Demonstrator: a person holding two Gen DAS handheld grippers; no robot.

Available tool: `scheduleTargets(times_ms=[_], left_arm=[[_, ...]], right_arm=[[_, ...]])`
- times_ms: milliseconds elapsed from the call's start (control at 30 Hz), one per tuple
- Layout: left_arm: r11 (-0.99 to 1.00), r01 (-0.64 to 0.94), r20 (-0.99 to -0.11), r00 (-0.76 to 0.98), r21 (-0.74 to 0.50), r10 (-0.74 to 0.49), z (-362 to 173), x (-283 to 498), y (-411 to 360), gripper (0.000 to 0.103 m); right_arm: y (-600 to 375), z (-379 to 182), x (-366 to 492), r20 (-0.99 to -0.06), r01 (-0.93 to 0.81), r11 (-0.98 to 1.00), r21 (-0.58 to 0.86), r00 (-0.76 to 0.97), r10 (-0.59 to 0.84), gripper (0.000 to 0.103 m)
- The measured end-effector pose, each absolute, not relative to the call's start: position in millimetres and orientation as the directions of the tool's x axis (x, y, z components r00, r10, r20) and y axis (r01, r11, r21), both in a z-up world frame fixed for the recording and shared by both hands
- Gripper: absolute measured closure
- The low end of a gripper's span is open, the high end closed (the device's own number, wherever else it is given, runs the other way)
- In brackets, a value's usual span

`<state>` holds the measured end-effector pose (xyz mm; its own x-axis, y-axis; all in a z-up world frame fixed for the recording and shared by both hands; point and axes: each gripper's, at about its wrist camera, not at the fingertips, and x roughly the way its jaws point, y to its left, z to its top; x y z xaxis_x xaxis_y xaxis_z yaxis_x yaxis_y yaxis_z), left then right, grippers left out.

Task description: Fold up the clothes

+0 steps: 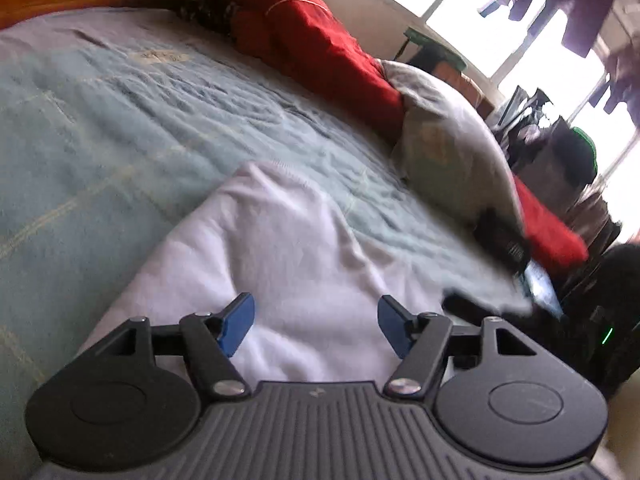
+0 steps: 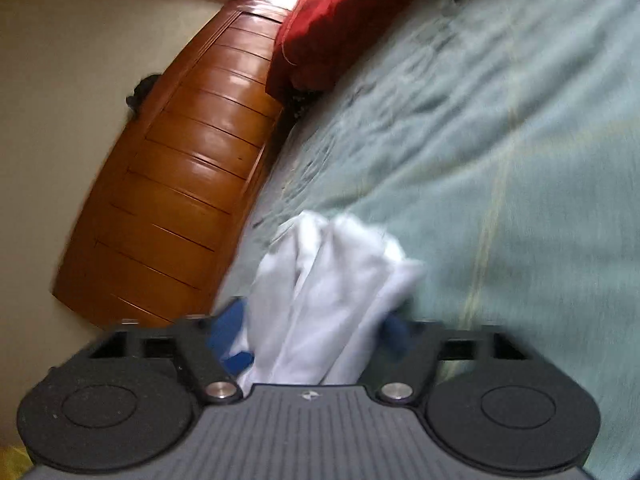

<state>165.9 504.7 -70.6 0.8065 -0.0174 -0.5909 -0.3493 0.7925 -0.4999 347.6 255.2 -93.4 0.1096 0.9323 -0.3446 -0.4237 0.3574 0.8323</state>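
Your right claw grips a bunched fold of the soft white cotton garment; your left claw gapes wide and empty over it. The garment lies rumpled on the pale green quilted bed, so folding looks barely begun.

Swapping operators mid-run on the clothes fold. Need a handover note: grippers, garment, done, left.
Left gripper: open, blue pads apart above the white garment, gripping nothing.
Right gripper: shut on a bunched part of the white garment.
Garment lies on the green bedspread, near the red pillow and grey pillow.
Done: one end gathered.
Left: likely lay it over, flatten, finish the fold.
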Motion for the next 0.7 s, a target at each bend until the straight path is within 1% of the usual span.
scheduleTargets(times_ms=[33, 100, 133, 167, 200, 267, 333, 367, 400, 433, 467, 533, 567, 600, 633, 700], left_arm=[[0.801, -0.345, -0.591, 0.806, -0.489, -0.014, -69, 166, 504, 0.035], [0.815, -0.338, -0.586, 0.81, -0.47, -0.002, -58, 164, 502, 0.035], [0.823, -0.334, -0.582, 0.813, -0.459, 0.006, -52, 163, 500, 0.034], [0.834, -0.332, -0.568, 0.822, -0.44, 0.027, -47, 161, 499, 0.029], [0.838, -0.341, -0.564, 0.824, -0.426, 0.049, -46, 159, 501, 0.023], [0.808, -0.399, -0.608, 0.792, -0.434, 0.064, -54, 162, 510, 0.023], [0.773, -0.419, -0.628, 0.778, -0.477, 0.034, -63, 162, 521, 0.023], [0.767, -0.415, -0.62, 0.784, -0.489, 0.029, -62, 160, 522, 0.023], [0.763, -0.413, -0.616, 0.787, -0.497, 0.025, -57, 160, 522, 0.023], [0.761, -0.409, -0.612, 0.791, -0.504, 0.02, -53, 160, 523, 0.023], [0.765, -0.392, -0.602, 0.799, -0.511, 0.008, -49, 162, 522, 0.023], [0.774, -0.37, -0.594, 0.805, -0.514, -0.01, -44, 168, 521, 0.022], [0.776, -0.396, -0.628, 0.778, -0.491, 0.0, -49, 177, 521, 0.022], [0.778, -0.421, -0.661, 0.75, -0.466, 0.01, -54, 187, 522, 0.023], [0.78, -0.442, -0.688, 0.726, -0.443, 0.021, -57, 195, 522, 0.024], [0.783, -0.449, -0.683, 0.729, -0.431, 0.041, -52, 200, 518, 0.025]], right_arm=[[258, -85, 347, -0.371, -0.479, 0.385, 0.789, 0.127, 0.92, 0.073], [259, -69, 345, -0.432, -0.561, 0.461, 0.688, 0.193, 0.881, 0.072], [259, -63, 344, -0.461, -0.588, 0.504, 0.633, 0.236, 0.855, 0.069], [258, -57, 343, -0.482, -0.609, 0.542, 0.58, 0.279, 0.83, 0.068], [253, -52, 342, -0.485, -0.62, 0.565, 0.544, 0.318, 0.815, 0.067], [248, -43, 334, -0.466, -0.662, 0.568, 0.488, 0.353, 0.811, 0.065], [255, -33, 314, -0.46, -0.755, 0.508, 0.414, 0.309, 0.833, 0.062], [261, -31, 303, -0.464, -0.803, 0.467, 0.37, 0.276, 0.842, 0.06], [268, -30, 292, -0.472, -0.846, 0.424, 0.323, 0.244, 0.847, 0.053], [277, -33, 280, -0.492, -0.883, 0.383, 0.27, 0.216, 0.844, 0.049], [286, -37, 270, -0.515, -0.911, 0.348, 0.22, 0.194, 0.835, 0.049], [295, -52, 262, -0.581, -0.926, 0.346, 0.147, 0.202, 0.788, 0.048], [299, -59, 259, -0.606, -0.931, 0.345, 0.119, 0.207, 0.768, 0.047], [296, -65, 261, -0.605, -0.926, 0.352, 0.134, 0.205, 0.769, 0.045], [289, -65, 266, -0.599, -0.915, 0.362, 0.178, 0.191, 0.778, 0.043], [281, -60, 274, -0.604, -0.895, 0.376, 0.239, 0.166, 0.78, 0.042]])
